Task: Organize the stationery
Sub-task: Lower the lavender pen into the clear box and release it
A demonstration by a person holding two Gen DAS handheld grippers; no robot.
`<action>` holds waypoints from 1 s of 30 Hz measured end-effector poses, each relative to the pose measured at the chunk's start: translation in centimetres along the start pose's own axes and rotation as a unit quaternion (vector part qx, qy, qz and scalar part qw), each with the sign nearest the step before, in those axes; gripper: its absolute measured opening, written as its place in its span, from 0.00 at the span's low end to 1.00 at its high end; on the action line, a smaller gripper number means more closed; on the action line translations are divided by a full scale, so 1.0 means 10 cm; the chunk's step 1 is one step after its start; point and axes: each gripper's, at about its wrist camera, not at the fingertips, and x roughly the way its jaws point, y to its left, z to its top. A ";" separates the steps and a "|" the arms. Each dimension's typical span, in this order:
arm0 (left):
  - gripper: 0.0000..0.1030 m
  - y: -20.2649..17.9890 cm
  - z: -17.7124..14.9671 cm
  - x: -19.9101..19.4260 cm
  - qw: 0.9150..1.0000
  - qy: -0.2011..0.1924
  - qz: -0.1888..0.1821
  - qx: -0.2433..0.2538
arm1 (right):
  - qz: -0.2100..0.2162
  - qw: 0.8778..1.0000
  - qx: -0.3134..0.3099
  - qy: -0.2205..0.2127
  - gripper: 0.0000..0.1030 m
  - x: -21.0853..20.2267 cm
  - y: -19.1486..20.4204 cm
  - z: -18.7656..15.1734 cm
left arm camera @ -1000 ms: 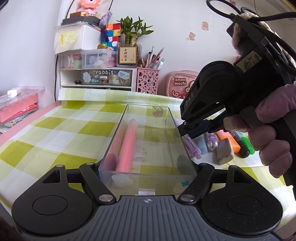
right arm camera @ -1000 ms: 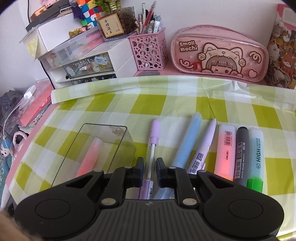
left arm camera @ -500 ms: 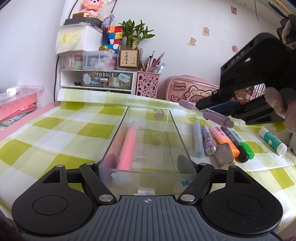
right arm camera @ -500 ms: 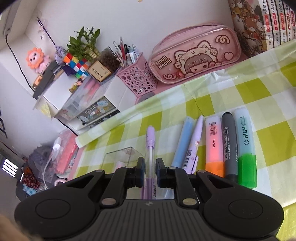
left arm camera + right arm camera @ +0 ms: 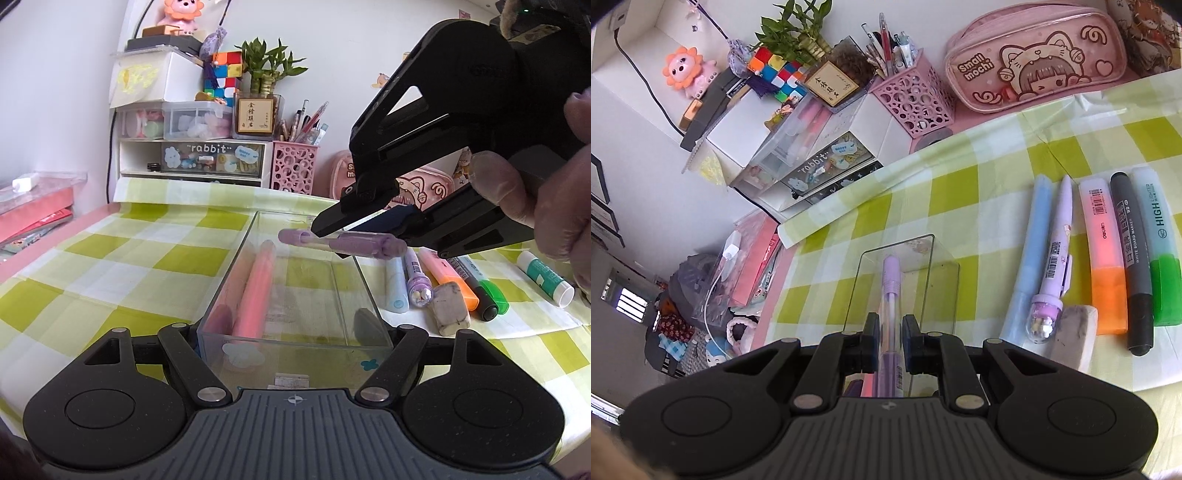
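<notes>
A clear plastic tray (image 5: 364, 284) stands on the green checked cloth and holds a pink pen (image 5: 255, 291). My left gripper (image 5: 293, 332) is shut on the tray's near end, one finger on each side. My right gripper (image 5: 889, 328) is shut on a purple pen (image 5: 890, 280) and holds it level above the tray's far end. It shows from the side in the left wrist view (image 5: 351, 225), with the purple pen (image 5: 343, 242) across the tray. The tray (image 5: 942, 280) lies under the pen in the right wrist view.
Right of the tray lie a blue pen (image 5: 1028, 254), a purple character pen (image 5: 1058, 254), an eraser (image 5: 1075, 339), an orange highlighter (image 5: 1104, 258), a black marker (image 5: 1132, 258) and a green highlighter (image 5: 1160, 251). A glue stick (image 5: 545, 273) lies further right. A pink pen cup (image 5: 916, 99), pencil case (image 5: 1034, 59) and drawers (image 5: 192, 158) line the back.
My right gripper lifted the purple pen off the cloth and carried it left, over the tray. The left gripper and the tray have stayed put.
</notes>
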 end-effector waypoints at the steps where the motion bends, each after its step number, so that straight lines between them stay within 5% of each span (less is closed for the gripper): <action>1: 0.72 0.00 0.00 0.00 1.000 0.000 0.001 0.001 | -0.007 1.000 0.000 0.000 0.14 0.02 0.02 0.01; 11: 0.72 -0.01 0.00 0.00 1.000 0.000 0.002 0.000 | -0.040 0.999 -0.023 0.019 0.14 0.18 0.18 -0.04; 19: 0.72 -0.01 0.00 0.00 1.000 0.000 0.002 0.000 | -0.019 0.999 -0.030 0.027 0.24 0.13 0.19 -0.06; 25: 0.72 -0.02 0.00 0.01 1.000 0.000 0.005 0.002 | -0.008 0.999 -0.030 -0.016 0.38 -0.18 0.10 0.01; 30: 0.72 -0.02 0.00 0.00 1.000 0.002 0.005 0.004 | -0.042 0.997 -0.012 -0.062 0.46 -0.36 -0.13 0.03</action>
